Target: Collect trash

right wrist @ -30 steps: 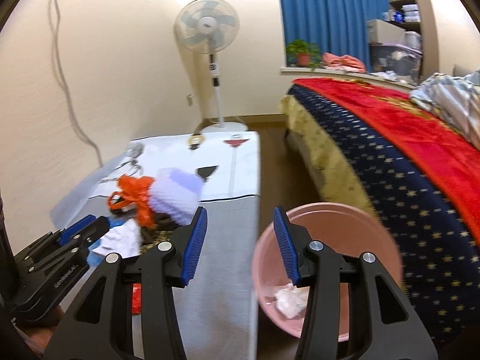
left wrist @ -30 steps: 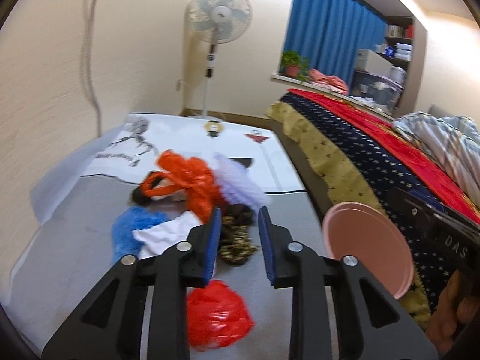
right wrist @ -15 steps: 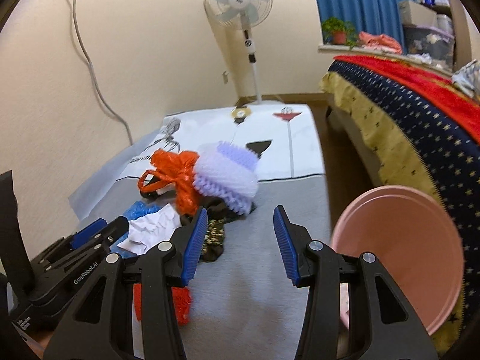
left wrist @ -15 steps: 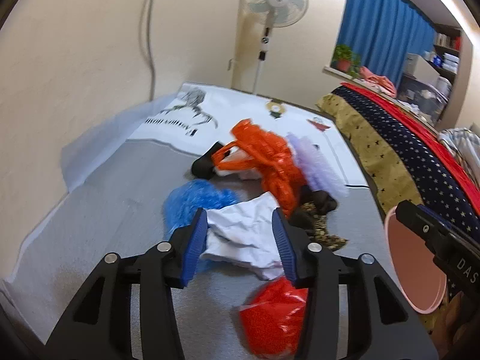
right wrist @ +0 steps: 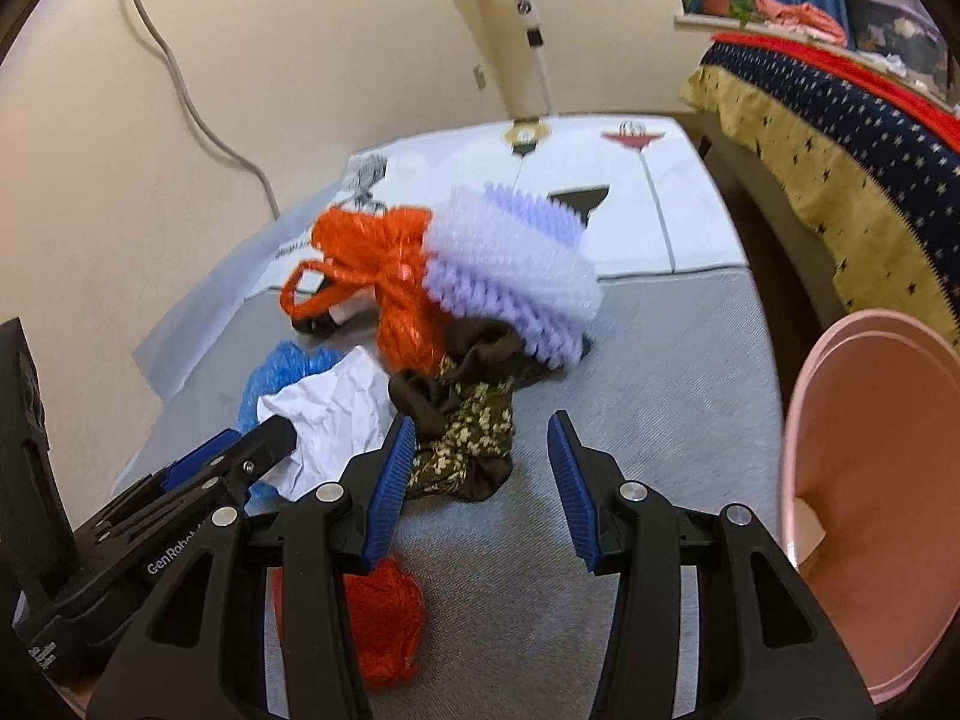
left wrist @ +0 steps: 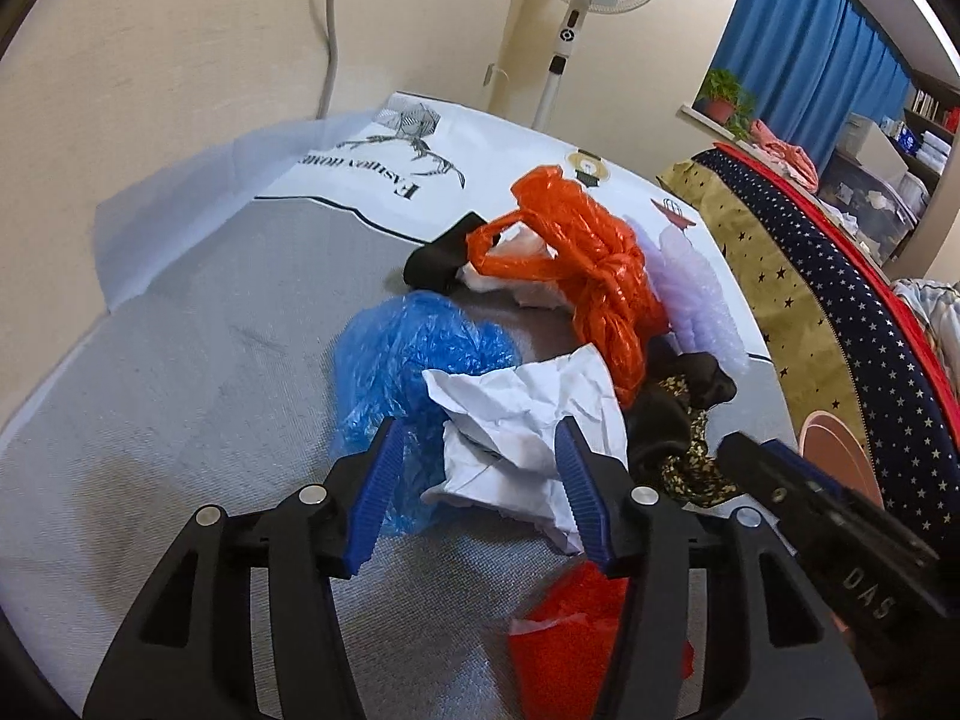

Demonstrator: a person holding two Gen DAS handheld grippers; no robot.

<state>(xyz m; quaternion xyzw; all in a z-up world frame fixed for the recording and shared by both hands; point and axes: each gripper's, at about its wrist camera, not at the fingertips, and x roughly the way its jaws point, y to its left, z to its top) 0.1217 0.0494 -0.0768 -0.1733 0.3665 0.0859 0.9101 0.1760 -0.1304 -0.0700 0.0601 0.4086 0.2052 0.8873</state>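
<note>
A pile of trash lies on the grey mat [left wrist: 180, 396]: crumpled white paper [left wrist: 528, 414], a blue plastic bag [left wrist: 408, 360], an orange plastic bag [left wrist: 588, 264], lilac bubble wrap [right wrist: 516, 276], dark floral cloth [right wrist: 468, 426] and a red bag [right wrist: 378, 624]. My left gripper [left wrist: 480, 480] is open, its jaws on either side of the white paper. My right gripper [right wrist: 480, 474] is open and empty, just in front of the floral cloth. A pink bin [right wrist: 876, 480] stands at the right.
A bed with a star-patterned cover [left wrist: 840, 276] runs along the right. A standing fan [left wrist: 576, 18] is by the far wall. A white printed sheet [left wrist: 456, 156] lies beyond the pile. The wall [left wrist: 150, 60] is close on the left.
Both grippers have dropped and moved closer to the pile. The left gripper now straddles the white paper. The right gripper has swung left, away from the pink bin.
</note>
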